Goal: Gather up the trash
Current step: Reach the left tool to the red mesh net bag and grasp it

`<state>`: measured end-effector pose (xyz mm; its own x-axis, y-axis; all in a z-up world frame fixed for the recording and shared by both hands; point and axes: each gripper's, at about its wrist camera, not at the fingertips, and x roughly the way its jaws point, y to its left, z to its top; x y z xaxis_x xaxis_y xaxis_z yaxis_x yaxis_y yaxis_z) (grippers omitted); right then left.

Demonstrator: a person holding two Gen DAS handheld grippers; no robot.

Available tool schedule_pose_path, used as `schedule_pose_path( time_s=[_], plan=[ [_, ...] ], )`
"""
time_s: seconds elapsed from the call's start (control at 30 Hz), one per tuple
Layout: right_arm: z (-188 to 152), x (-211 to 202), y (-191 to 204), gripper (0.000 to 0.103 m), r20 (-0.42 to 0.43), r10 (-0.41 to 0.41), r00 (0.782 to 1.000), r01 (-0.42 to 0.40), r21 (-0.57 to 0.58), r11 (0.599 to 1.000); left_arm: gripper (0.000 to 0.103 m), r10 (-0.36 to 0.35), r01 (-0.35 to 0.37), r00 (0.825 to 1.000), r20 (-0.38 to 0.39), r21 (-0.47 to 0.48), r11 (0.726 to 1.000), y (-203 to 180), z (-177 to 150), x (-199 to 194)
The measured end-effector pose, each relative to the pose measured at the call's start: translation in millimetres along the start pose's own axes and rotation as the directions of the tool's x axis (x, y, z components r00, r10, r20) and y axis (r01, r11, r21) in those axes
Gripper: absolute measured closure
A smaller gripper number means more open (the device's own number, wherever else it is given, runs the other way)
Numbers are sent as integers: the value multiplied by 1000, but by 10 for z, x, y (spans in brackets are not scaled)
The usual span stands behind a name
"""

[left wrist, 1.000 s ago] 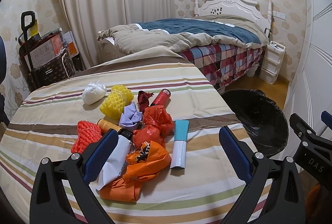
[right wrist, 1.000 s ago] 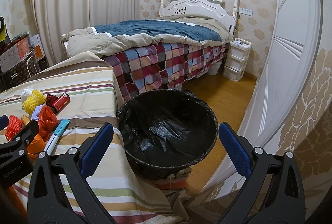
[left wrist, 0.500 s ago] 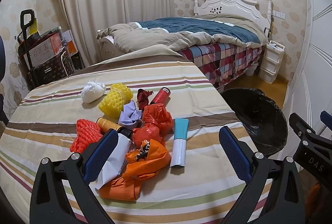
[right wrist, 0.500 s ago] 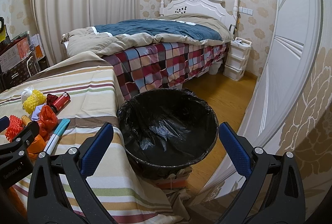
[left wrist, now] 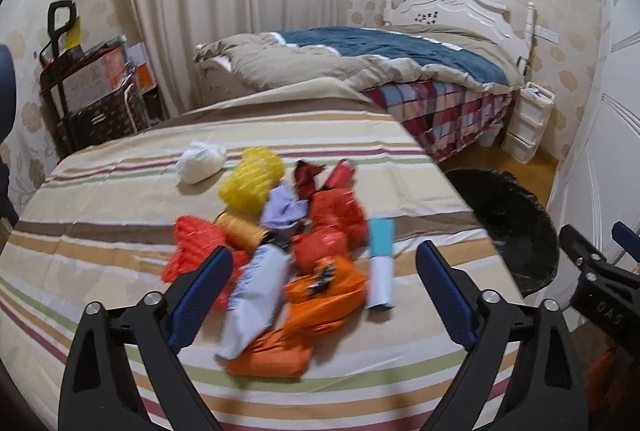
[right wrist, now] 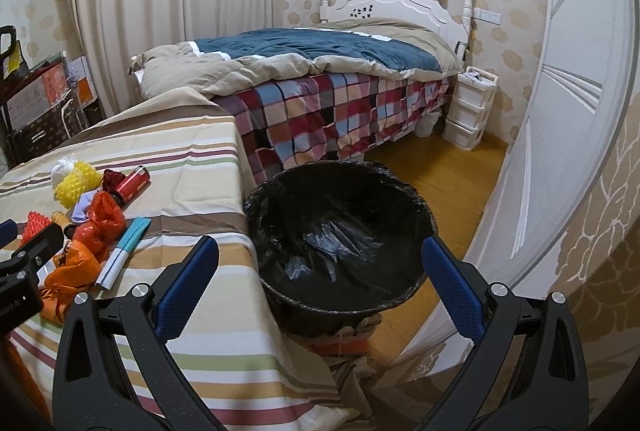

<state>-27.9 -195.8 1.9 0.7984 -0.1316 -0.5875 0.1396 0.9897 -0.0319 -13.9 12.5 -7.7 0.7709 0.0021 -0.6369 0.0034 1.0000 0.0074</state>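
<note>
Closing left fingers (left wrist: 204, 295) | orange bag (left wrist: 320, 291) between, untouched

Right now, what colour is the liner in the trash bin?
Black; the liner shows best in the right wrist view.

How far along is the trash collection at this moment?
Nothing looks done: the black-lined trash bin holds no trash. In hand: the left gripper, jaws closing, hangs over the trash pile without pinching anything; the right gripper is open over the bin. The whole pile remains.
</note>
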Motion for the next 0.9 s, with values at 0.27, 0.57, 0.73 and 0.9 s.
schedule_pose_path(
  time_s=[0.27, 0.57, 0.73, 0.9],
  plan=[
    [-30, -1, 245, 5, -22, 59, 998, -59, -29, 998, 27, 40, -42, 998, -49, -42, 998, 494, -98, -24],
    [-107, 6, 645, 22, -70, 148, 986, -155, -95, 983, 30, 91, -95, 995, -51, -88, 991, 939, -169, -122],
    [-101, -4, 762, 22, -75, 165, 983, -173, -114, 978, 30, 97, -104, 993, -65, -110, 988, 1068, -145, -67],
    [-34, 41, 931, 22, -75, 191, 979, -199, -137, 970, 22, 84, -94, 993, -86, -114, 989, 1057, -112, 47]
  ],
)
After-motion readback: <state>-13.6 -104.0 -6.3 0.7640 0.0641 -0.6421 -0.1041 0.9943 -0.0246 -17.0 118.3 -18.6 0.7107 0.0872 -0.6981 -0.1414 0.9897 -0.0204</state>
